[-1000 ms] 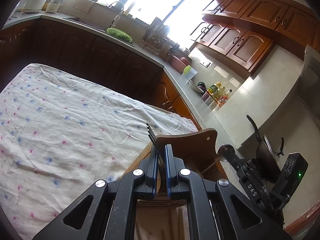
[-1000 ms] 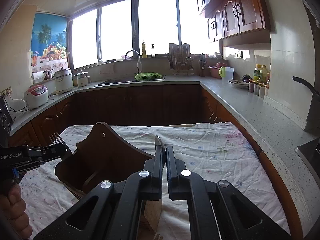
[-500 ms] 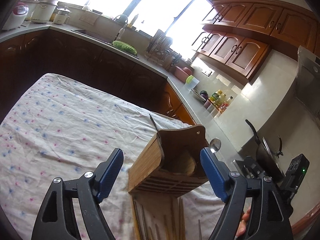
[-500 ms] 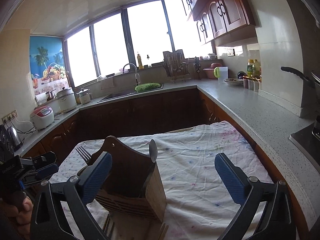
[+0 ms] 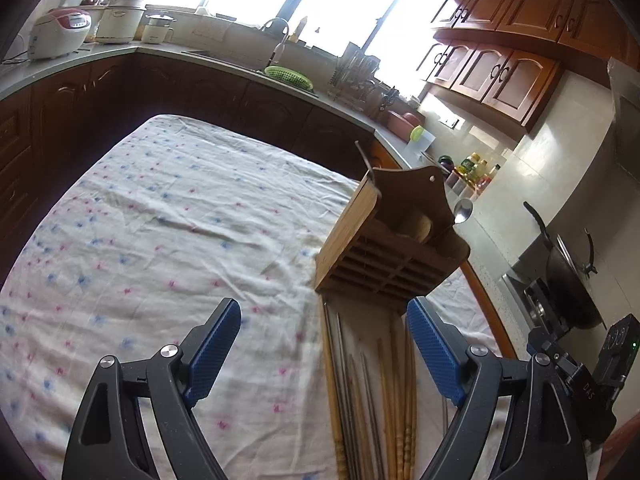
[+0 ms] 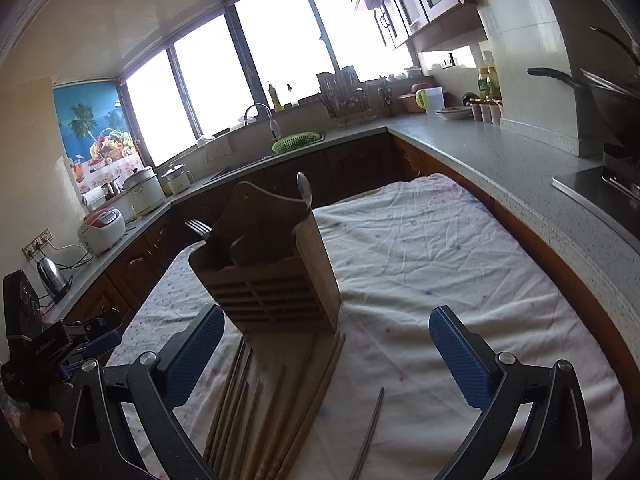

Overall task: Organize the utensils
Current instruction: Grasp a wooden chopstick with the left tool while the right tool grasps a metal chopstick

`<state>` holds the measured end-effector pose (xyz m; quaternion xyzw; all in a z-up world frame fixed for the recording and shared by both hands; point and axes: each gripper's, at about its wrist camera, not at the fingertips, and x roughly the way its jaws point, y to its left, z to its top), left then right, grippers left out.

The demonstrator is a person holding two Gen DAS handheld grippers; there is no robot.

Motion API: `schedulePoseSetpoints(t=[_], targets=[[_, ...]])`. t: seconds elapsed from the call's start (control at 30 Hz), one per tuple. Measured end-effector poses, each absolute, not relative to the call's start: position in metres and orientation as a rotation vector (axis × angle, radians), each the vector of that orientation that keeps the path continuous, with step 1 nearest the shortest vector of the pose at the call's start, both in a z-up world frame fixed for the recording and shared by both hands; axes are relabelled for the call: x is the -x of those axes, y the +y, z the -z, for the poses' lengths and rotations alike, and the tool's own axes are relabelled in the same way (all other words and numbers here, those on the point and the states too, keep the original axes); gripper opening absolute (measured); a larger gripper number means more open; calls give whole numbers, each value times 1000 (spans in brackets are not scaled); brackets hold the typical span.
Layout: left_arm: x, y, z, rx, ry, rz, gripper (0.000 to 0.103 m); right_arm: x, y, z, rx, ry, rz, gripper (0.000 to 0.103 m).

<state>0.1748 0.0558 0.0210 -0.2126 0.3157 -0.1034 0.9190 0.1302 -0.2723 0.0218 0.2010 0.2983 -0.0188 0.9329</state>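
A wooden utensil holder (image 5: 384, 240) (image 6: 268, 264) stands on the floral tablecloth. A fork (image 5: 365, 156) (image 6: 198, 227) stands at its left end and a spoon (image 5: 463, 211) (image 6: 305, 189) at its right end. Several wooden and metal chopsticks (image 5: 376, 392) (image 6: 264, 404) lie on the cloth in front of it. One metal chopstick (image 6: 370, 428) lies apart. My left gripper (image 5: 324, 356) is open and empty above the chopsticks. My right gripper (image 6: 320, 360) is open and empty, back from the holder.
The table (image 5: 160, 220) stands in a kitchen. A grey counter (image 6: 520, 168) runs along the right, with a wok (image 5: 568, 276) on a stove. A sink with a green basket (image 6: 296, 142) is at the far side; rice cookers (image 6: 102, 230) stand left.
Both grippers have opened, let go of the fork and the spoon in the holder, and pulled back, bringing the chopsticks on the cloth into view.
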Motion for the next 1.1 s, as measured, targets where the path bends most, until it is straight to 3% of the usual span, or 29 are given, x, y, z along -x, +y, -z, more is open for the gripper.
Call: schedulePoseSetpoints(t=[0.33, 0.9, 1.03, 1.1], targets=[[-148, 49, -3, 386, 744, 155, 85, -90, -264, 10, -440, 690, 71, 103], [-180, 20, 18, 273, 877, 134, 84, -93, -256, 39, -409, 793, 85, 102], [-201, -6, 25, 192, 910, 156, 78, -98, -256, 44, -405, 832, 92, 87], [-211, -19, 30, 151, 922, 172, 69, -99, -256, 46, -400, 846, 98, 81]])
